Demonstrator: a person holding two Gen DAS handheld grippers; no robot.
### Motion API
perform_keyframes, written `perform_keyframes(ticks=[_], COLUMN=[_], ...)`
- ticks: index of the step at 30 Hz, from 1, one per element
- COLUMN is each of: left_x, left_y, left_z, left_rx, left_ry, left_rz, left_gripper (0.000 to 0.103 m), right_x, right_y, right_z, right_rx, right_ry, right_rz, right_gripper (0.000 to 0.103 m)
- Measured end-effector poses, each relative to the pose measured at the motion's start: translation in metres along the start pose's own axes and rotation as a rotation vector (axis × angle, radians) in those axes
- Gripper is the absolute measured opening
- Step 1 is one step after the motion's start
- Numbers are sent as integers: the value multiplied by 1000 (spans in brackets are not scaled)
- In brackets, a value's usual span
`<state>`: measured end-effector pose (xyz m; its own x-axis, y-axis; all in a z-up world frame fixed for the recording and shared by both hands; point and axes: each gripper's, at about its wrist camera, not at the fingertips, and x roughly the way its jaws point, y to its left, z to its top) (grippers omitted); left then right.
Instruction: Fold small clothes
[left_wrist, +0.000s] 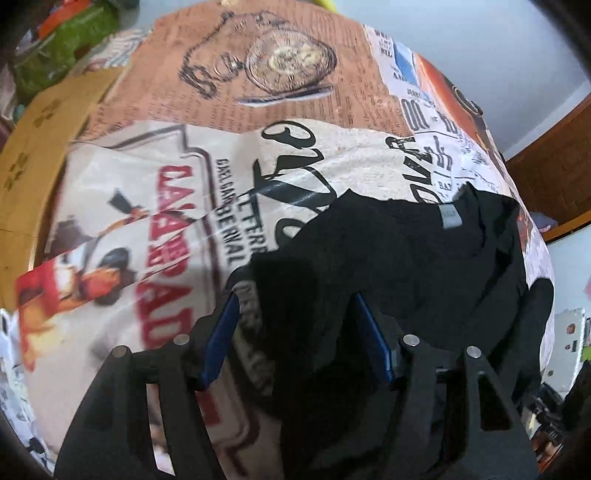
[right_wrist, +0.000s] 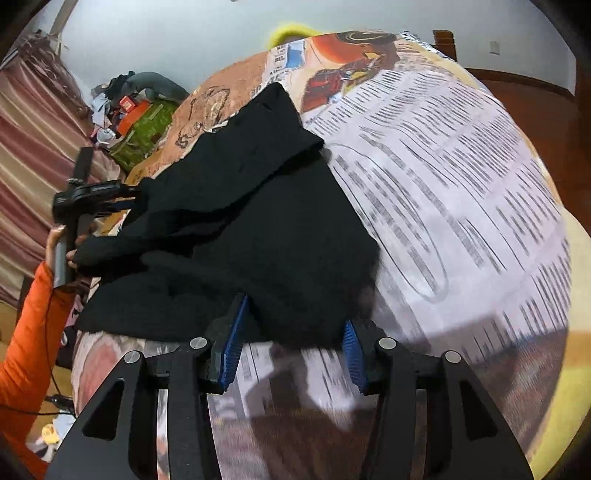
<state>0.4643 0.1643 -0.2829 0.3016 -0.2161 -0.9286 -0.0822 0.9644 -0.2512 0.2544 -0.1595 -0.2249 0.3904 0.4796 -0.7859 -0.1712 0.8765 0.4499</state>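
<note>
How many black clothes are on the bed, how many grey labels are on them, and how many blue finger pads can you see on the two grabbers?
Black clothes: 1, the black garment
Grey labels: 1, the grey label near its collar
Blue finger pads: 4, two on the left gripper, two on the right gripper
Total: 6

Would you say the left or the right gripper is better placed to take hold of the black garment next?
Probably left: the left gripper already has the black garment between its open pads, while the right gripper only reaches its near edge.
</note>
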Motion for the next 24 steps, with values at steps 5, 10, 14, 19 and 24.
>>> perform_keyframes(ticks=[5, 10, 14, 19, 24], left_x=[7, -8, -22, -44, -55], left_y=[4, 9, 26, 36, 35], left_z=[5, -11, -43, -97, -150], left_rx=[-27, -2, -1, -4, -24], left_ry=[-33, -68, -68, -60, -20], left_rz=[-61, 18, 71, 103, 72], left_gripper=[19, 12, 11, 11, 11], right_x=[12, 13, 19, 38, 54], right_y=[4, 9, 10, 28, 55], right_z=[10, 22, 42, 90, 121], right_rx=[-28, -91, -133, -243, -317], right_ry=[-11, -71, -67, -61, -44], right_rz=[11, -3, -2, -54, -103], right_gripper=[16, 12, 10, 10, 15])
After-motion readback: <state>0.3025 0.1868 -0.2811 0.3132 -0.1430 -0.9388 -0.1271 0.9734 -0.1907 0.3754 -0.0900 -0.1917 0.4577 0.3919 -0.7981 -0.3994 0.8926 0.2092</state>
